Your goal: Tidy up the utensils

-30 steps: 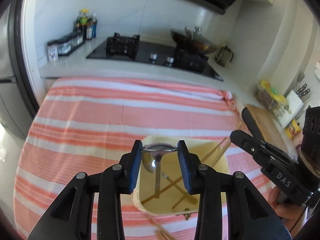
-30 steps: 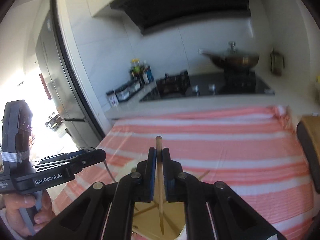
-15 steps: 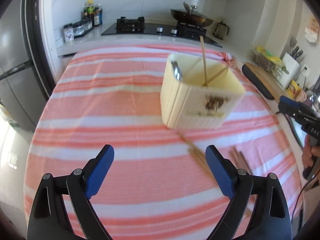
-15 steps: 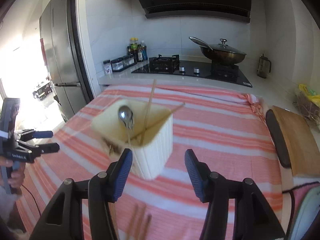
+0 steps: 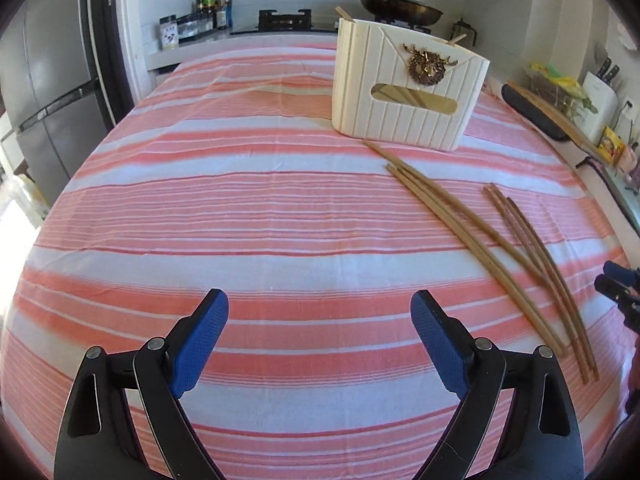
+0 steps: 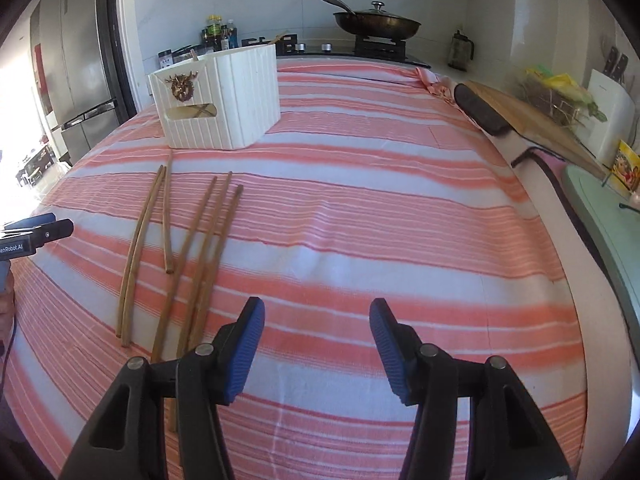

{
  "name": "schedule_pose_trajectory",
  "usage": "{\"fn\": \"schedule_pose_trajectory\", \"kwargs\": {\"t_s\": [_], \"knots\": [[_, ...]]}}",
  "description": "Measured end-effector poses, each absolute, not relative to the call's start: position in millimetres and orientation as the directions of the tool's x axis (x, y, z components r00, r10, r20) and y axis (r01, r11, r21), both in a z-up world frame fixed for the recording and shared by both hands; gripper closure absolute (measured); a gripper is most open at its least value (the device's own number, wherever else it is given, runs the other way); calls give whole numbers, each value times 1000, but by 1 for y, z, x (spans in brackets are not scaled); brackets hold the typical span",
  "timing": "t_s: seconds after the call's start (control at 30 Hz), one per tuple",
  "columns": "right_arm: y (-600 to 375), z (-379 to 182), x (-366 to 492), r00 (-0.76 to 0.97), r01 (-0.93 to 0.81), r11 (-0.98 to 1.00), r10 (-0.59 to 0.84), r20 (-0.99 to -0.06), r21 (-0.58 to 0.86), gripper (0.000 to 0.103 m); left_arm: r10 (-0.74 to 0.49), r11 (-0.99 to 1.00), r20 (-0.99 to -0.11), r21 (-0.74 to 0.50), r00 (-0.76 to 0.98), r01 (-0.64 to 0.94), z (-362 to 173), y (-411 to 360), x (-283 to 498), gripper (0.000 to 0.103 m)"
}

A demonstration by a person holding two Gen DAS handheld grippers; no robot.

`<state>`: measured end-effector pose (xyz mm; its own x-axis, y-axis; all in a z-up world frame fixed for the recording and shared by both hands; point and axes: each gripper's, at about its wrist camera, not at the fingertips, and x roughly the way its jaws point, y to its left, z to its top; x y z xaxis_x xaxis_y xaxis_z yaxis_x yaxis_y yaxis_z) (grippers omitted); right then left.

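Left wrist view: the left gripper [image 5: 319, 336] hangs above the striped cloth [image 5: 240, 208] on the worktop, jaws spread wide and holding nothing. Right wrist view: the right gripper [image 6: 317, 344] is likewise spread and empty. Six loose wooden chopsticks [image 6: 188, 252] lie in two fanned groups in front of the white ribbed utensil holder [image 6: 224, 100], which already contains a few sticks. By judgement, the chopsticks are light, stiff and smooth, inclined to roll or pivot; a pinch near mid-length, one at a time, seems safest. Overlaps among the sticks are hard to resolve, the nearest ends vanish behind the right gripper, and the holder's interior shows only through its cut-out handle [image 5: 412, 98].
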<state>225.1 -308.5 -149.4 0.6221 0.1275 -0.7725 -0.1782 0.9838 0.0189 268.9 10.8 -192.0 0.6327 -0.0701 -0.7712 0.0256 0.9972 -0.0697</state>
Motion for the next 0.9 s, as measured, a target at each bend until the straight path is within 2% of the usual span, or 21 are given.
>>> {"fn": "schedule_pose_trajectory", "kwargs": {"t_s": [0.1,0.3,0.47,0.9], "knots": [[-312,-159,223,604,-151,988,120,-788,34,47,-90,996,-786,-89,611,32,-203,12,270,10],[-313,-167,220,593,-134,990,106,-798,32,47,-42,999,-796,-52,604,1,-208,15,273,9],[-312,-170,219,592,-137,990,108,-799,32,45,-26,1000,-804,-21,594,14,-211,9,272,5],[-311,-171,220,589,-142,989,112,-800,33,41,-15,1000,-809,-16,587,4,-212,9,272,1]]}}
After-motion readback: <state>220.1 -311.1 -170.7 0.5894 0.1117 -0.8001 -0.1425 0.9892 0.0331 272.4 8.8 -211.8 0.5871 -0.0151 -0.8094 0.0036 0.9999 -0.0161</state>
